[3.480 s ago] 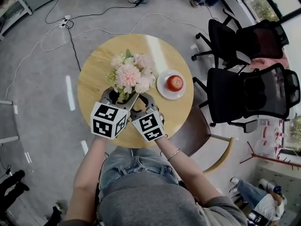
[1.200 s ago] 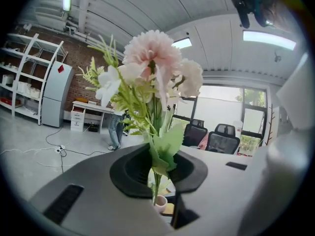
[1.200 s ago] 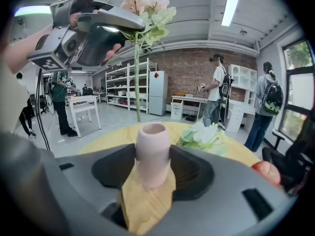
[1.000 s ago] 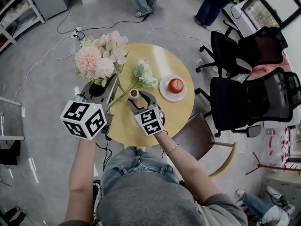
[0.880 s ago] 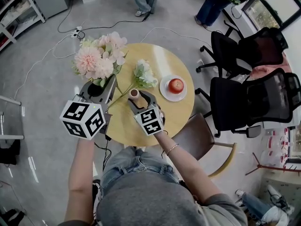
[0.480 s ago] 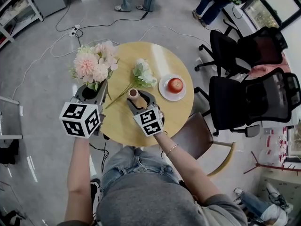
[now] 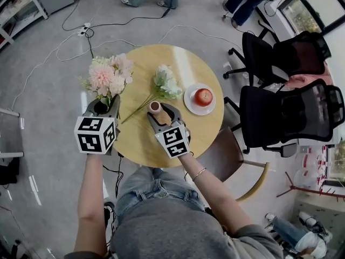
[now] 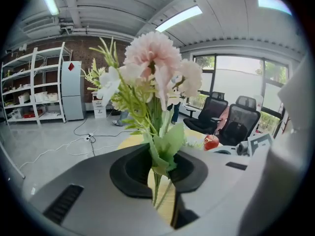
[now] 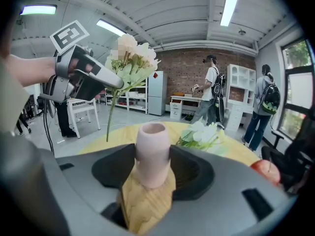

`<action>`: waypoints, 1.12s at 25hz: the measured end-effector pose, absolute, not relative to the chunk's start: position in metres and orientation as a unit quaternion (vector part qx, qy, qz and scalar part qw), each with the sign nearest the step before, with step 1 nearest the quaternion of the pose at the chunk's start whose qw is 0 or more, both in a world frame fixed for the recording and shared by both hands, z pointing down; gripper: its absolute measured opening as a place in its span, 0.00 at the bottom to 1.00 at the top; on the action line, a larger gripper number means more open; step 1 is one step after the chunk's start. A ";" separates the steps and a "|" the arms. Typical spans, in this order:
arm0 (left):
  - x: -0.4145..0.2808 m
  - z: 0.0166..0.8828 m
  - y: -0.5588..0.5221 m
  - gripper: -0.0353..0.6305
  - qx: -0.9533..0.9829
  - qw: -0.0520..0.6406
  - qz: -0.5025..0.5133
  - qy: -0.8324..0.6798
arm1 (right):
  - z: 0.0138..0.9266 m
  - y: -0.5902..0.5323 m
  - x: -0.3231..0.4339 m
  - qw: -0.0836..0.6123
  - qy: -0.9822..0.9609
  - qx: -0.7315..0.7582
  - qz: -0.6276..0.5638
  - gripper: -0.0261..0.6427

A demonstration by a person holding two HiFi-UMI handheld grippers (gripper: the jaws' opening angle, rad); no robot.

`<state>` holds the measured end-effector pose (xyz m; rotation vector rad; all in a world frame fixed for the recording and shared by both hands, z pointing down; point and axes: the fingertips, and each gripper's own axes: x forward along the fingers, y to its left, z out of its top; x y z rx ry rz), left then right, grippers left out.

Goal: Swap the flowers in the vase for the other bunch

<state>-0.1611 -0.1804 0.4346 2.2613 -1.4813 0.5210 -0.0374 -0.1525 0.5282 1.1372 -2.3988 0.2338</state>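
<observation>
Bright ceiling strip lighting; strong fisheye distortion throughout.

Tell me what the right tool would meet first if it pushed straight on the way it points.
The pale pink ceramic vase is clamped in the right tool. Beyond it, probably the bunch of white flowers lying on the round wooden table, though that sits slightly right of the line.

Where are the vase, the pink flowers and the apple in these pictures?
vase [image 9: 152, 154]: right gripper view, on its pale pink body.
pink flowers [image 7: 102, 75]: head view, on the biggest bloom.
apple [image 7: 204, 96]: head view, on its red skin.
</observation>
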 end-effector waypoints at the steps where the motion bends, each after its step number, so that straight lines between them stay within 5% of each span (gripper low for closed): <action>1: -0.163 0.439 -0.181 0.15 0.804 0.195 0.193 -0.528 | 0.528 -0.152 -0.037 0.236 -0.874 0.415 0.085 0.39; 28: -0.164 0.534 -0.238 0.15 0.780 0.306 0.236 -0.493 | 0.527 -0.156 -0.042 0.234 -0.862 0.439 0.098 0.39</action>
